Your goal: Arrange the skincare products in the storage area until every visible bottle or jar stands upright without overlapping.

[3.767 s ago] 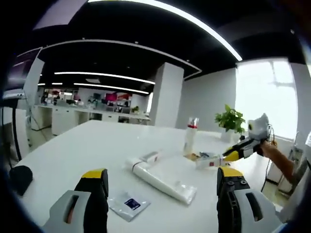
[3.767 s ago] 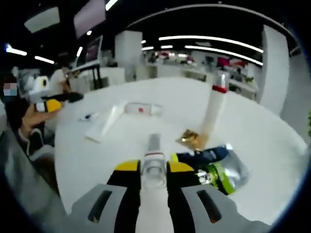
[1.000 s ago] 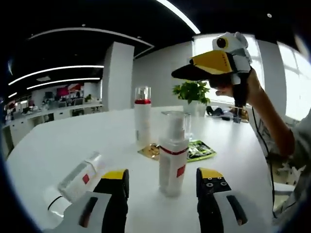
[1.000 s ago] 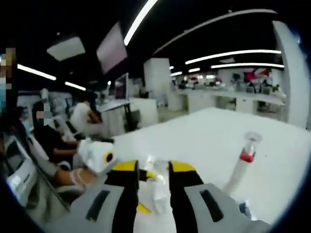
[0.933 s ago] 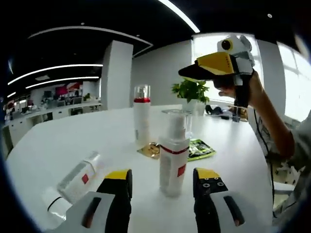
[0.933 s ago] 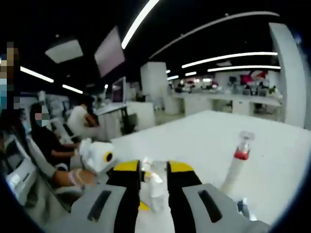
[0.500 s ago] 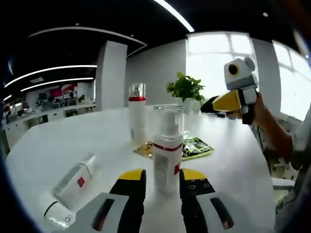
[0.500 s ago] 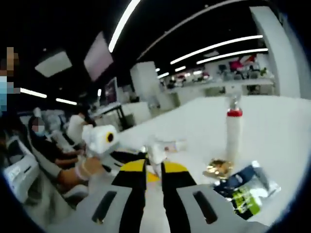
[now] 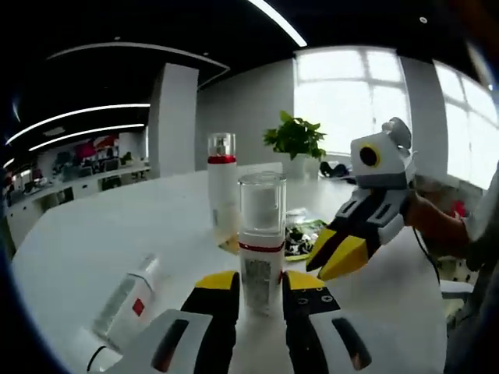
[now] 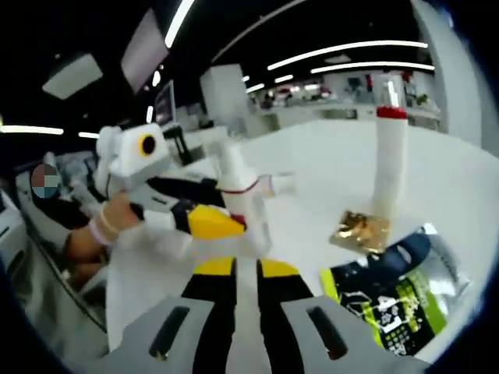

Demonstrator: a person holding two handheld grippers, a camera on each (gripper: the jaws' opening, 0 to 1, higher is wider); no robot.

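Observation:
A white bottle [image 9: 261,245] with a clear cap and a red band stands upright on the white table [image 9: 101,234]. My left gripper [image 9: 261,282] is shut on its lower body. In the right gripper view the same bottle [image 10: 243,204] stands just ahead, with the left gripper [image 10: 204,222] on it. My right gripper [image 10: 247,269] is shut with nothing between its jaws; it comes in from the right [image 9: 337,251] close beside the bottle. Behind stands a tall white bottle [image 9: 222,187] with a red collar. Another white bottle [image 9: 129,294] lies on its side at the left.
Green sachets [image 10: 390,300] and a gold foil packet [image 10: 359,226] lie at the foot of the tall bottle [image 10: 388,156]. A potted plant [image 9: 296,136] stands at the table's far side. A hand [image 9: 437,230] holds the right gripper.
My left jaws have closed from wide open onto the standing bottle. The right gripper, which earlier held that bottle, has let it go and come down beside it.

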